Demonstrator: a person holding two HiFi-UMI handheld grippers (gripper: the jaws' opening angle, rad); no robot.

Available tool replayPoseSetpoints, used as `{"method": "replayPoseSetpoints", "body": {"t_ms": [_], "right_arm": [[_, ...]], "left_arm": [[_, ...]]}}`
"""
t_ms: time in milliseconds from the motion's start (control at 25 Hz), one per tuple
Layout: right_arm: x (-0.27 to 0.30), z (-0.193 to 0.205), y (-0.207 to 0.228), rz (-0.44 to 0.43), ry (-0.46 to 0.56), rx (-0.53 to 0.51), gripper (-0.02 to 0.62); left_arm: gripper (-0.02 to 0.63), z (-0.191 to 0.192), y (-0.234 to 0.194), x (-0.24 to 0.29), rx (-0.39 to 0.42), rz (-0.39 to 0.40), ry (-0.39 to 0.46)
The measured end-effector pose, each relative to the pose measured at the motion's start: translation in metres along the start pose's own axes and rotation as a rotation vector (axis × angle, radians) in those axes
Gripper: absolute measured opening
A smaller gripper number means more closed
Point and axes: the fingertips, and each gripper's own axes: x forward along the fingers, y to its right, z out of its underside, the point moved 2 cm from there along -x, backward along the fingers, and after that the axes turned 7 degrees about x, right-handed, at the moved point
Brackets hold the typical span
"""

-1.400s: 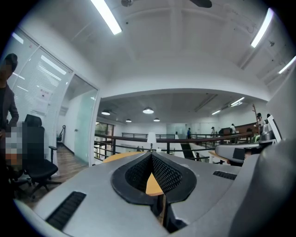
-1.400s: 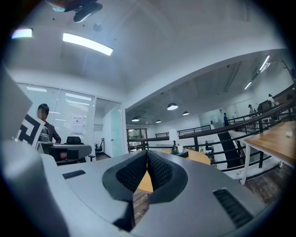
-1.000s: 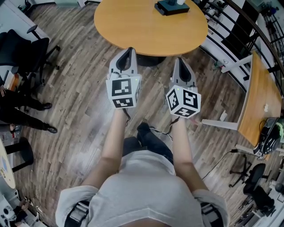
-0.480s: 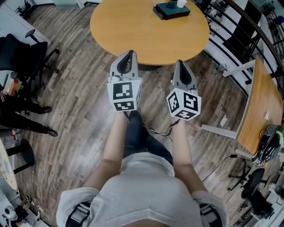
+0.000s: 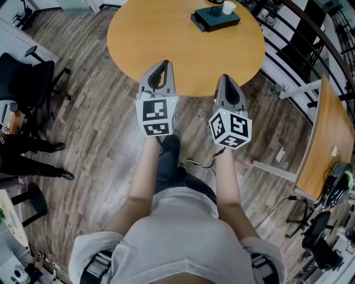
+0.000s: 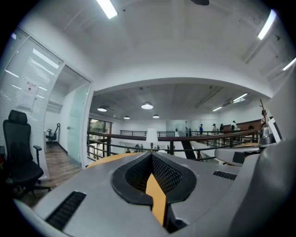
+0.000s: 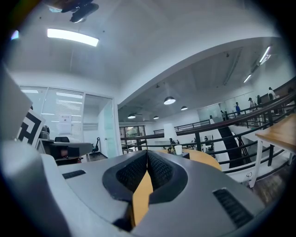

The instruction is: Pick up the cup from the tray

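Left gripper (image 5: 161,65): we hold it level at the near edge of the round table (image 5: 166,39), jaws meeting at the tips with nothing between them; only a sliver of tabletop shows through the gap behind the tips. Right gripper (image 5: 227,79): beside the left one, likewise closed to the tips and empty. Cup (image 5: 228,8): white, upright on the dark tray (image 5: 206,22) at the table's far side, well apart from both grippers; in the right gripper view it shows small, just past the jaws. One dark thing on the tray beside the cup, which we cannot identify. Table's far rim is cut off by the top of the head view.
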Motion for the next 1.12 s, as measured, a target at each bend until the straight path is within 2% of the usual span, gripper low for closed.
{"method": "replayPoseSetpoints", "body": {"t_ms": [400, 640, 1120], "right_arm": [[0.094, -0.017, 0.004, 0.039, 0.019, -0.002, 0.008], [0.137, -0.007, 0.002, 0.06, 0.0, 0.0, 0.008], [0.176, -0.002, 0.03, 0.103, -0.033, -0.006, 0.008]], "left_arm": [[0.006, -0.005, -0.046, 0.088, 0.012, 0.027, -0.009], [0.006, -0.003, -0.068, 0.133, 0.021, 0.062, -0.007], [0.006, 0.006, -0.069, 0.188, -0.009, 0.085, -0.028]]}}
